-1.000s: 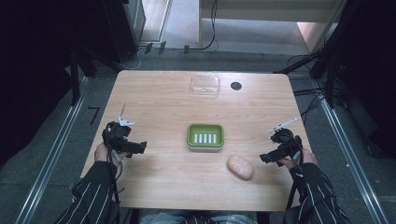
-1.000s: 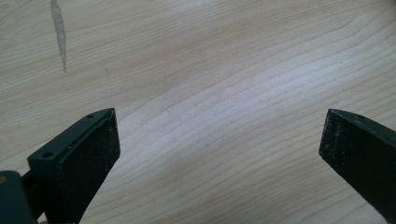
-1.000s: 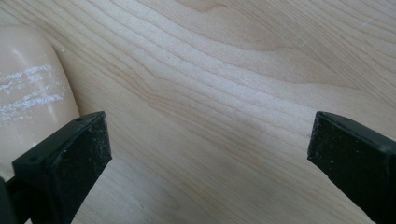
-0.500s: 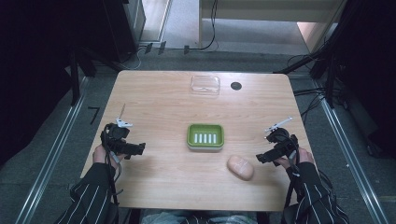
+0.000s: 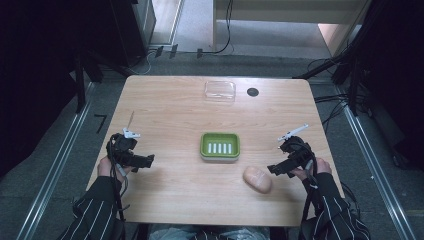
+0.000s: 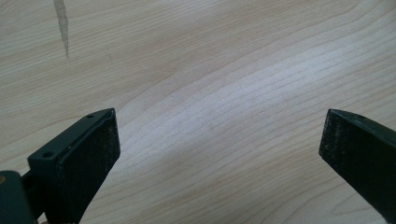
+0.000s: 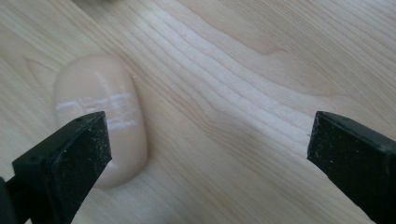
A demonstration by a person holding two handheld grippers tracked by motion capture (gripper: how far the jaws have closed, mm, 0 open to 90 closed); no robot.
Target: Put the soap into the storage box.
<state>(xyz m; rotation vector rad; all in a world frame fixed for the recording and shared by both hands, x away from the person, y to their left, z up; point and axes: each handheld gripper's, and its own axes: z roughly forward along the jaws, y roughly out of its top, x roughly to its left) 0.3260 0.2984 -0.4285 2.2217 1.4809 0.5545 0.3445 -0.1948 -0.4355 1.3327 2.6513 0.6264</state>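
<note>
- Beige soap lay near the desk's front edge, beside the right gripper.
- Both grippers' fingers stood apart, empty; left gripper idle.
- Better to centre the soap between the right fingers before closing.

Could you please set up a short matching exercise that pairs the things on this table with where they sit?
Things:
1. soap bar
2. green dish
3. clear lid
4. left gripper

Places:
A. middle of the table
B. far edge, beside a black hole
C. near the left edge, fingers open over bare wood
D. just left of the right gripper

Pairs: 1-D, 2-A, 3-B, 4-C
</note>
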